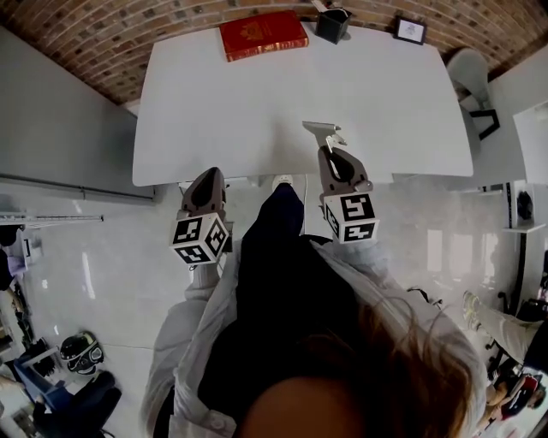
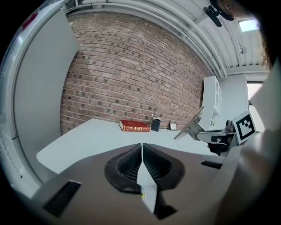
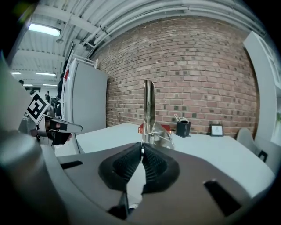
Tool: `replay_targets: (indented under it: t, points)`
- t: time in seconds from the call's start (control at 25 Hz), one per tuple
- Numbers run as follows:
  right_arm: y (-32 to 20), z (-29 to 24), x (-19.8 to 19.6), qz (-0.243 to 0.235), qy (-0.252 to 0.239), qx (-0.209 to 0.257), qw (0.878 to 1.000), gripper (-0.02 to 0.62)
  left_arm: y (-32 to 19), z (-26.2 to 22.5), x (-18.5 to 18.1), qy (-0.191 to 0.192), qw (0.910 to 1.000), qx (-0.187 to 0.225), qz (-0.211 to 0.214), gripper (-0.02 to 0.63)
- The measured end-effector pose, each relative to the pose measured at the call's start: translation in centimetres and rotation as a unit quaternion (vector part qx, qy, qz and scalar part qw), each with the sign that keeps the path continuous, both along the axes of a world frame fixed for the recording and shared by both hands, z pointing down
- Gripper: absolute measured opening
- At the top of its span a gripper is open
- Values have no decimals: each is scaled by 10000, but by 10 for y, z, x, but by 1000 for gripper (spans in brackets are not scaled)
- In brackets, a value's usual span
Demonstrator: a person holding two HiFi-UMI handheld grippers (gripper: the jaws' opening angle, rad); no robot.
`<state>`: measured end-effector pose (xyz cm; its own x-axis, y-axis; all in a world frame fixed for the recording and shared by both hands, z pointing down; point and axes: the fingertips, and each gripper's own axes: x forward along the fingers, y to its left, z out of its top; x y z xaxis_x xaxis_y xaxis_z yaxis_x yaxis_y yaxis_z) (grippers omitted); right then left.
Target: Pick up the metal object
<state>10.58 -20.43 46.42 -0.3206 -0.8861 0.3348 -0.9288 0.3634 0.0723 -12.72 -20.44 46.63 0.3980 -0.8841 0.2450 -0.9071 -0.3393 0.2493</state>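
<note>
Metal object stands upright, pinched at its base by the closed right gripper, apparently clear of the white table near its front edge. Left gripper is pressed together, empty. Firm, level holding should prevent tipping.

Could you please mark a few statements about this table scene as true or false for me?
1. The right hand-held gripper is shut on the metal object. True.
2. The left hand-held gripper holds the red book. False: it is shut on nothing; the book lies at the far edge of the table.
3. The metal object lies flat on the table. False: it stands upright in the right hand-held gripper's jaws.
4. A black pen holder stands between the red book and a small picture frame. True.
</note>
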Motion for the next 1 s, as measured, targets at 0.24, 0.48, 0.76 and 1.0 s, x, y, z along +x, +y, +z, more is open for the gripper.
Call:
replay_targets:
  t: [0.24,0.48,0.76,1.0]
  points:
    - [1,-3,-7,-113,164,123,9997,14,5,-1,6,14,10000,31,54,23]
    - [2,0,-7,-106,137,83,9998,14,8,1,10,-1,9999,-13,117,23]
    - [-1,3,-8,-130,119,31,9998,14,6,3,12,-20,9999,-48,114,21]
    - [-1,3,-8,-167,124,-6,9998,14,6,2,12,-20,9999,-83,101,23]
